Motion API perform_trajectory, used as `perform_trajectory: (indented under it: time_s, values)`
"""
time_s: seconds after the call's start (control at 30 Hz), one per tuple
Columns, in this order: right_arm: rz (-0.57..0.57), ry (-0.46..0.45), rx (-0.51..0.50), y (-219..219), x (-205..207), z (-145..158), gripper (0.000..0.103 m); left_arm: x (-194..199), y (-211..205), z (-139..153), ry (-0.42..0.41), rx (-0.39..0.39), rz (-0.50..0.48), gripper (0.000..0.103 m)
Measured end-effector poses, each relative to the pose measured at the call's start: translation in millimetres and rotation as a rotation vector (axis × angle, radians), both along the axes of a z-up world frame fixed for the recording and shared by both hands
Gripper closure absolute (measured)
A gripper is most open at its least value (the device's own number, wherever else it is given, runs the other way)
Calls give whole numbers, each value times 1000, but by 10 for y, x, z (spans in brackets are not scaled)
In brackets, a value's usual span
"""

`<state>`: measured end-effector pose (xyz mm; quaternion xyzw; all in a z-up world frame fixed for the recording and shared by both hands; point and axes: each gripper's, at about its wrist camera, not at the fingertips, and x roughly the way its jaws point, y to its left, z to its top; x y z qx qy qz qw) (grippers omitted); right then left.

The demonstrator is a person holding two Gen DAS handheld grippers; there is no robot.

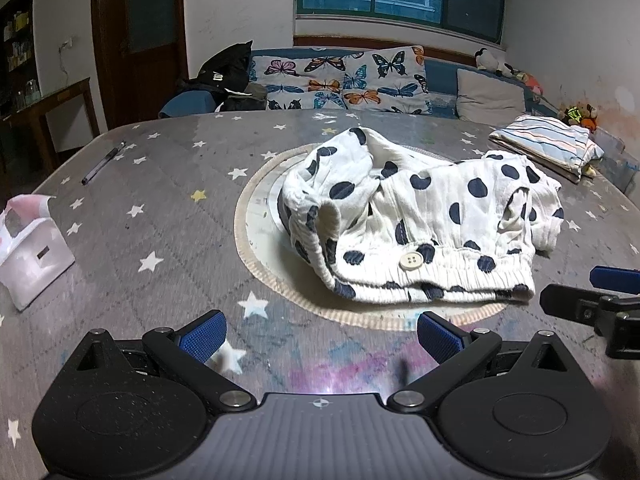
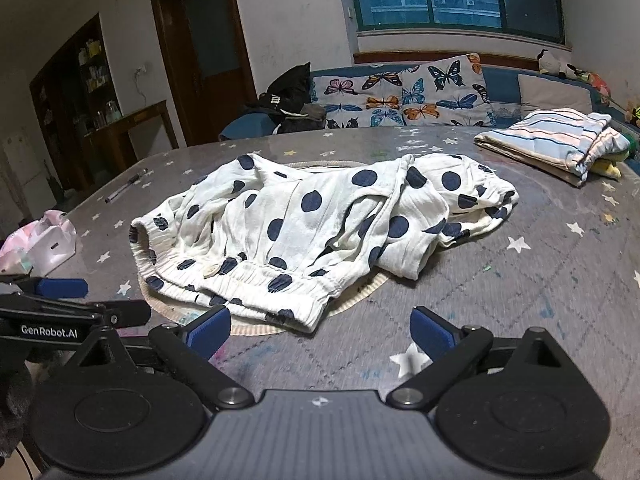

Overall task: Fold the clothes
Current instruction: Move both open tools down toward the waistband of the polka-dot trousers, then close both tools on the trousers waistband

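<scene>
Polka-dot garment, white with dark blue spots and a cream button at its elasticated band, lies crumpled on the bench, mostly over a round pale mat near the middle of the grey, star-printed surface. Left tongs sit low over the bench just short of the garment's banded edge, their blue pads spread wide apart with nothing between them. Right tongs are likewise spread apart and empty, near the same banded edge; in the left wrist view they appear at the right margin, and in the right wrist view the left tongs appear at the left margin. A folded striped cloth rests well apart at the far right of the bench, a pen at the far left, and a white and pink pack at the left edge. Butterfly-print cushions line a sofa behind the bench.
</scene>
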<state>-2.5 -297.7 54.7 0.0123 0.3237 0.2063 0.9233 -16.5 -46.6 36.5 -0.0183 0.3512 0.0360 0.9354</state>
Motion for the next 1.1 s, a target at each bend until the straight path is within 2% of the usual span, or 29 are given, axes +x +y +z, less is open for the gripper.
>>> perform_trajectory:
  time_s: [0.43,0.7,0.87,1.1]
  values:
    - [4,10,-19,12,188,21,10,287,48,163,-37,28,6,0]
    - [-5,4,-21,-84,313,83,18,557,158,181,-41,36,30,0]
    - [8,26,-14,-99,453,76,28,719,270,181,-43,39,32,0]
    - [36,109,29,-13,715,-45,46,920,381,112,-7,-10,-18,1]
